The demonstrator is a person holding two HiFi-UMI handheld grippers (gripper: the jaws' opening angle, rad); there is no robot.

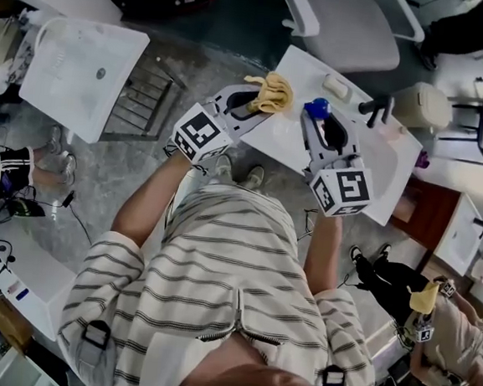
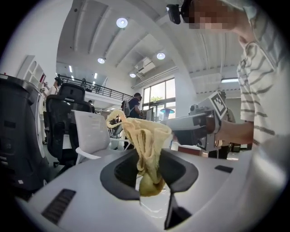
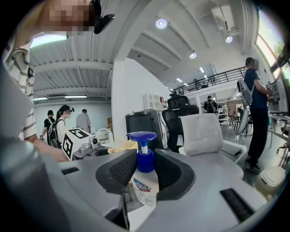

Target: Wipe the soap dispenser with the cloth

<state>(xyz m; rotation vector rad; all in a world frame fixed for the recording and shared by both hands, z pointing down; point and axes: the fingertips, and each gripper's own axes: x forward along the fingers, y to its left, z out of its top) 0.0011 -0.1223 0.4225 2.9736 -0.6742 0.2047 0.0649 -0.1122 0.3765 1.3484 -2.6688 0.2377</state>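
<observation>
The left gripper has its jaws clamped on the yellow cloth. In the left gripper view a bunched wad stands up and out past the jaw tips of that gripper, so loose fabric leads the way. Just to its right, close but not touching as far as the head view shows, stands the soap dispenser. It is pinched in the jaws of the right gripper over the left end of the white tabletop, back from the edge where the person stands; whether its base rests there I cannot tell. The right gripper view shows that gripper closed on the bottle's shoulder, with the dispenser upright, its long axis vertical and the blue pump rising clear above the jaws. The cloth shows low at the left, beyond the left jaw. Both grippers point roughly level and lean toward each other. My reading is that the wipe turns on closing this sideways gap: the cloth has to travel rightward onto the exposed pump and neck, since the jaws cover much of the body below.
</observation>
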